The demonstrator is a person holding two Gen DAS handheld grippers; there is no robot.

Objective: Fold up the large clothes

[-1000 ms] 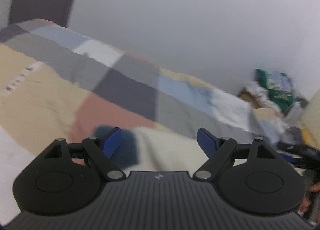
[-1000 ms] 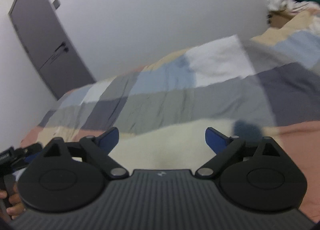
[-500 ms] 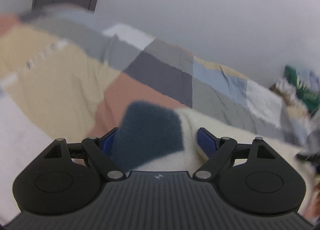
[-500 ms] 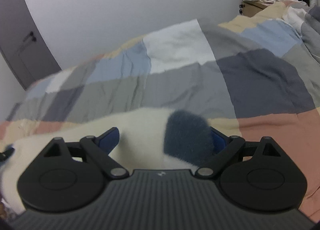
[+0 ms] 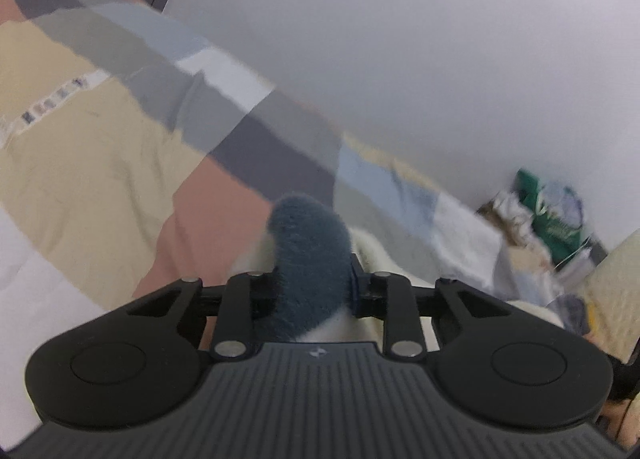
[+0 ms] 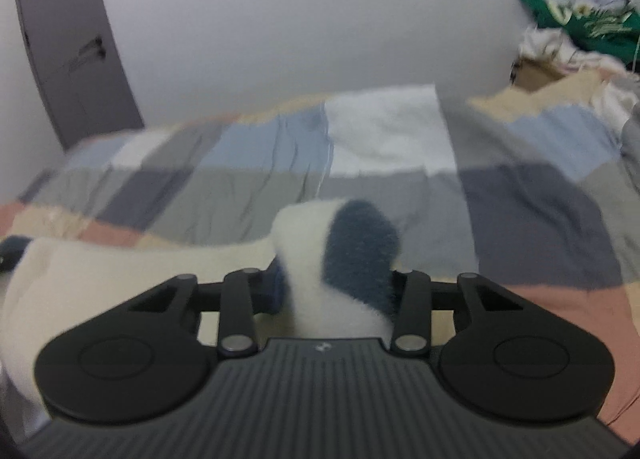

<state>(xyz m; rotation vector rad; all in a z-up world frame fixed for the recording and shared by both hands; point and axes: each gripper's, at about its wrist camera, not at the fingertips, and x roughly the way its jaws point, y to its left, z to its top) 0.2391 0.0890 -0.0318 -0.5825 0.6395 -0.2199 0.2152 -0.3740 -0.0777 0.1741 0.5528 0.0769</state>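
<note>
A cream fleece garment with dark blue trim lies on a patchwork bed. My left gripper is shut on a dark blue edge of the garment, which bunches up between the jaws. My right gripper is shut on another cream and blue corner of the garment. The cream body of the garment stretches away to the left in the right wrist view. Both views are blurred by motion.
The patchwork bedspread in grey, blue, white, tan and pink covers the bed. A pile of clothes with a green item sits at the far right by the wall. A grey door stands at the left.
Both grippers were open a second ago. They have closed on the blue-trimmed corners of the garment and lifted them; the fabric now bunches between the jaws.
</note>
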